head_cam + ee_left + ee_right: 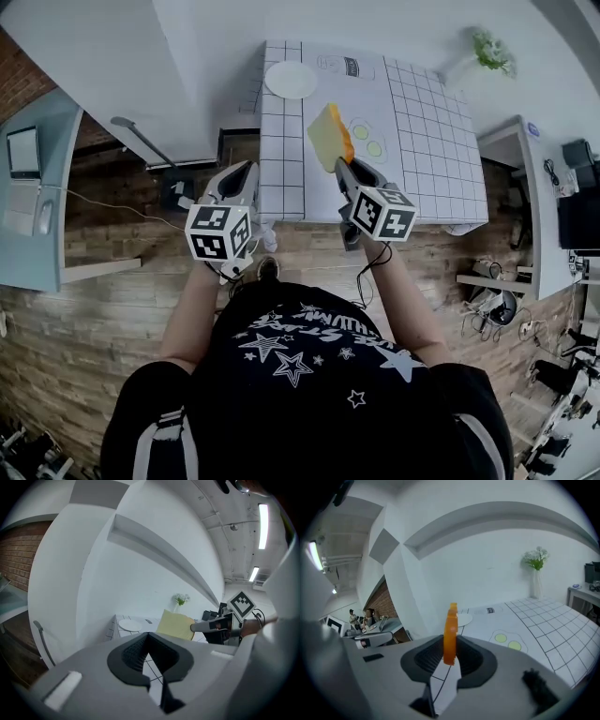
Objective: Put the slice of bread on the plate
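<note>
Short of the plate and a little to its left, just off the near-left corner of the bench: left gripper, marker cube turned toward the person. Tips drawn together in its own view, nothing between them, pointed past the bench edge toward the plate.

White, round and bare, the plate itself, flat at the far-left corner of the gridded bench.

To the right of the plate and nearer the person: slice of bread, pale yellow with an orange-brown crust, up in the air over the bench. Not on the plate, clearly apart from it. Standing on edge, crust toward the camera in the right gripper view, with the plate just behind and to its right there.

Right of the plate again, at the near end of the bread: right gripper, narrowly parted and clamped on the lower edge of the slice, one pad on each flat face.

Further right of the plate, flat on the bench: two yellow-green circles.

Far right of the plate, beyond the bench's far corner: a small green plant in a slim white vase.
</note>
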`<act>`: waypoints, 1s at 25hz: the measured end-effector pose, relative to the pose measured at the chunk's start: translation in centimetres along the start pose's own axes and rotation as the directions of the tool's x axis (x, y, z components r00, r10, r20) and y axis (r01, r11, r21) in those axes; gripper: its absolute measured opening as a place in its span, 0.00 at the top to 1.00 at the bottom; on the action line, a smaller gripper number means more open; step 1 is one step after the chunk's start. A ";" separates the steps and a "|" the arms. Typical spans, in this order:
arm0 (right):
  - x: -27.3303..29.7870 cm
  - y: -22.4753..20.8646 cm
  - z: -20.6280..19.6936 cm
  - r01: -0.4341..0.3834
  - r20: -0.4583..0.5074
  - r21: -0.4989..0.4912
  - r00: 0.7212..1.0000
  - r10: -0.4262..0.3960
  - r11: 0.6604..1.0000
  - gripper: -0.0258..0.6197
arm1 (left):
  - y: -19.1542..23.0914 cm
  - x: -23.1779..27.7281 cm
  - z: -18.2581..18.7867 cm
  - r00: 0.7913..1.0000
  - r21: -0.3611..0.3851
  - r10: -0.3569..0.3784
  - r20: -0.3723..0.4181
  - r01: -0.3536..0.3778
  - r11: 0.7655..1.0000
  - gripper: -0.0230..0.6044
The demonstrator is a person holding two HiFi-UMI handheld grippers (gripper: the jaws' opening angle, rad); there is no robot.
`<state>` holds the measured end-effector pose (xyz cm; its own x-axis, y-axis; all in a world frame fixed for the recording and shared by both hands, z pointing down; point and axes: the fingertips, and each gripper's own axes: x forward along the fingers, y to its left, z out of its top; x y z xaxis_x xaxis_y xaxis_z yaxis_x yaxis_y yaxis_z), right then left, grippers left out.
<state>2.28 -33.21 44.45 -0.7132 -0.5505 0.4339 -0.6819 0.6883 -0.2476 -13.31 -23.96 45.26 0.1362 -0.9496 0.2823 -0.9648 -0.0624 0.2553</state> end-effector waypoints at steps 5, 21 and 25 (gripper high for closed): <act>2.0 -0.4 0.9 0.017 -0.004 -0.045 1.000 -0.017 0.999 0.82 | 1.6 1.5 0.3 1.000 -0.007 -0.012 -0.003 0.012 1.000 0.95; 11.8 -4.0 8.3 0.031 0.013 -0.368 1.000 -0.028 0.929 0.82 | 5.4 4.8 2.1 0.991 -0.017 0.132 -0.001 -0.132 0.991 0.95; 16.2 -4.5 9.3 0.015 -0.037 -0.490 0.999 -0.038 0.871 0.82 | 6.9 5.7 2.8 0.982 -0.031 0.189 -0.007 -0.189 0.982 0.95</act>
<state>-7.72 -49.62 44.53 -0.6804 -0.5584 0.4745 -0.5254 0.8232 0.2154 -19.86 -30.65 46.08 -0.0467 -0.9421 0.3321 -0.9657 0.1276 0.2262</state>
